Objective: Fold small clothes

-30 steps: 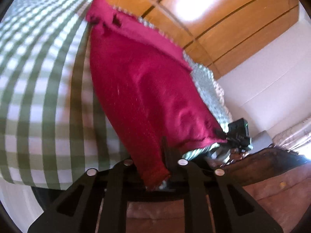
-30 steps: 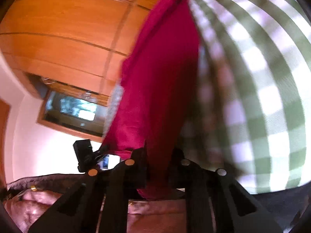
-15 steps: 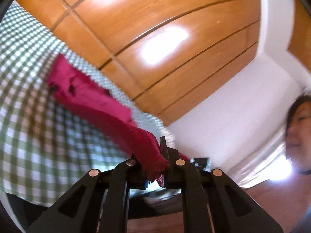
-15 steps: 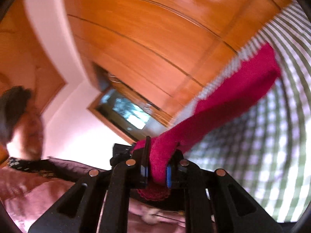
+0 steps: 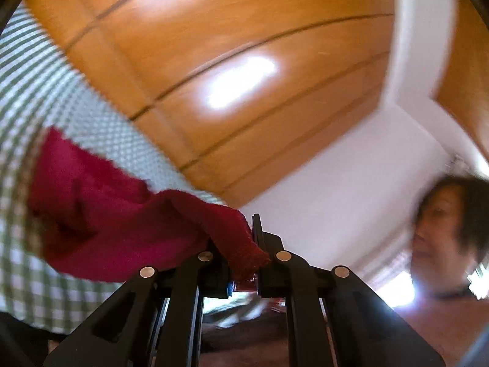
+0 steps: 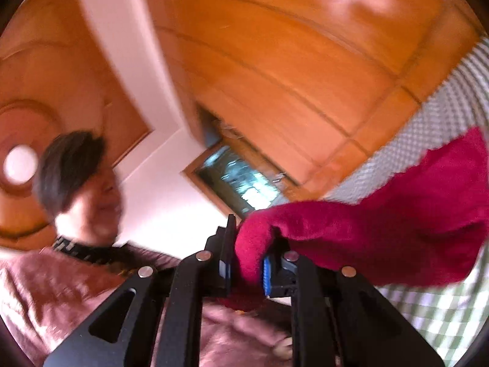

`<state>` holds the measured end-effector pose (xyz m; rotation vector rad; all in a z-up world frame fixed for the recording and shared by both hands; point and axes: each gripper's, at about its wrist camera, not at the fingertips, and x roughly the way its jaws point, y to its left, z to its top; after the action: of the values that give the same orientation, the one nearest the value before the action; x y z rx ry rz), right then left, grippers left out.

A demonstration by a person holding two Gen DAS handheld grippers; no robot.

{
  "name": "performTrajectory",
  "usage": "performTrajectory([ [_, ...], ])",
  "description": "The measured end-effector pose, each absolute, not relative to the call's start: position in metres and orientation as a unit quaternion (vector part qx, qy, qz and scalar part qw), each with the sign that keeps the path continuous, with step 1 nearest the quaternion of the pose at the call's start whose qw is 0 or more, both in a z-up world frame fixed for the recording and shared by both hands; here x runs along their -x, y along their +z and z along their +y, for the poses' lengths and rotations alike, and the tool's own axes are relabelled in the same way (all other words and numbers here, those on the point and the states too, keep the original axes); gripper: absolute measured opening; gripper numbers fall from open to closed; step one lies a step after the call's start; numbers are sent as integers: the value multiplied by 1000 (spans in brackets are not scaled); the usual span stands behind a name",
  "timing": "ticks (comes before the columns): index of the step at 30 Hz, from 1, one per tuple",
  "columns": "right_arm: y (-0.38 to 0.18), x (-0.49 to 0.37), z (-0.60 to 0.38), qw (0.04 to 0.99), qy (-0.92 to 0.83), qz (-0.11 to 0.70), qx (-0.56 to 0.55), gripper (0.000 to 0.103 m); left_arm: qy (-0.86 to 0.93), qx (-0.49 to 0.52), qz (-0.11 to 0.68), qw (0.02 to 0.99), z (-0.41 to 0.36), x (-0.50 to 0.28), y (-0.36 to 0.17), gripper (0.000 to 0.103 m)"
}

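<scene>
Both tools are tipped steeply upward, so each wrist view shows mostly orange wood panelling and the operator rather than the work surface. The left gripper (image 5: pixel 243 270) is closed on one end of the crimson knitted garment (image 5: pixel 101 229), with a hem bunched between its jaws; the right gripper (image 6: pixel 246 270) is clamped on the other end of the same garment (image 6: pixel 382 238), fabric pressed against its blue pad. Between the two grips the cloth runs out and down to the green-and-white checked tablecloth (image 5: pixel 33 98), where its far portion appears to rest. The step in hand is judged to be carrying the held edge over to form a fold. Keep both grips firm and level with each other, so the held edge stays straight and lands parallel to the far edge. Maintain light tension between the tools to prevent sagging or twisting. Lower the edge onto the cloth before releasing either side. Motion blur obscures the finer detail, and the garment's outline cannot be determined.
</scene>
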<state>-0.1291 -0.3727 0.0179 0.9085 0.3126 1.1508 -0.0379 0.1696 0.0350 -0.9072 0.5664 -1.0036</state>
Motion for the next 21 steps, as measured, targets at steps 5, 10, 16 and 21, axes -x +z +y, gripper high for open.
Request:
performTrajectory([
  [5, -4, 85, -389, 746, 448, 176, -460, 16, -396, 444, 310, 741, 167, -10, 10, 8],
  [10, -20, 33, -390, 759, 399, 206, -472, 16, -356, 436, 350, 749, 159, -53, -9, 8],
  [16, -48, -18, -397, 758, 332, 245, -505, 16, -306, 420, 395, 758, 146, -97, -35, 8],
  [21, -65, -44, -399, 769, 289, 260, -508, 16, -281, 387, 407, 778, 131, -120, -45, 8],
])
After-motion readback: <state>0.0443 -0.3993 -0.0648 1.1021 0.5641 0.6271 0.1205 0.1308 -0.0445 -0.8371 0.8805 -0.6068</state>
